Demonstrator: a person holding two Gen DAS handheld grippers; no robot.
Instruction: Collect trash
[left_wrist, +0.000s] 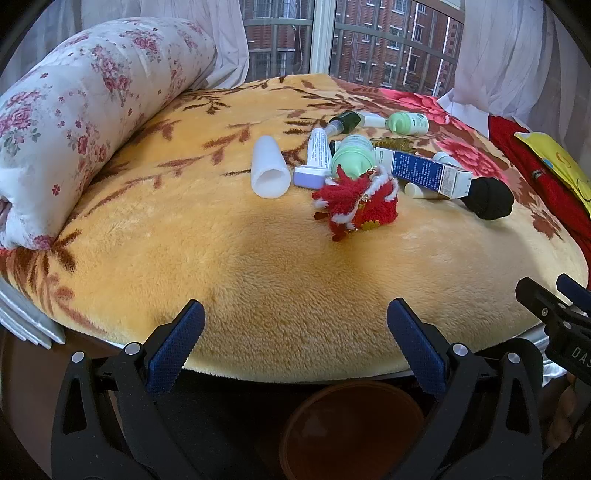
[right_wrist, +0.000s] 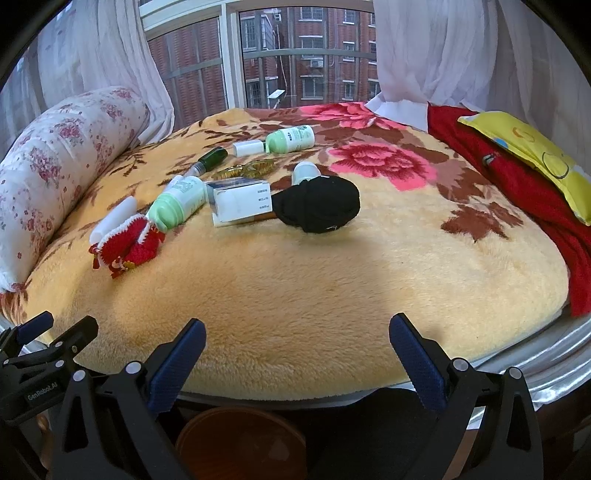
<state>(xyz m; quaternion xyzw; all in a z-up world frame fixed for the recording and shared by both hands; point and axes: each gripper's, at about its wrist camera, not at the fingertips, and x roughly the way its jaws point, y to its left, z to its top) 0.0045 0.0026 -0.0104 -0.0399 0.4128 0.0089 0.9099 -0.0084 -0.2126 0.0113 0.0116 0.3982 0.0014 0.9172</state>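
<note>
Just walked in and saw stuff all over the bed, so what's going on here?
Nothing has been picked up yet. The left gripper and right gripper both hover open and empty over the near edge of the blanket. The clutter, including a red knitted ornament, green bottles and a black bundle, lies further back. A brown bin waits below.

A cluster of things lies mid-bed (left_wrist: 258, 266). In the left wrist view the cup (left_wrist: 269, 170) is leftmost, the tube (left_wrist: 318, 149) just right of it, then a bottle (left_wrist: 352, 153), with the knit pouch (left_wrist: 356, 203) in front. The box (left_wrist: 424, 171) lies right of the bottle, the sock ball (left_wrist: 487, 197) at its right end. A bolster (left_wrist: 92, 110) lines the bed's left side; a bin (left_wrist: 351, 432) stands below the near edge.
</note>
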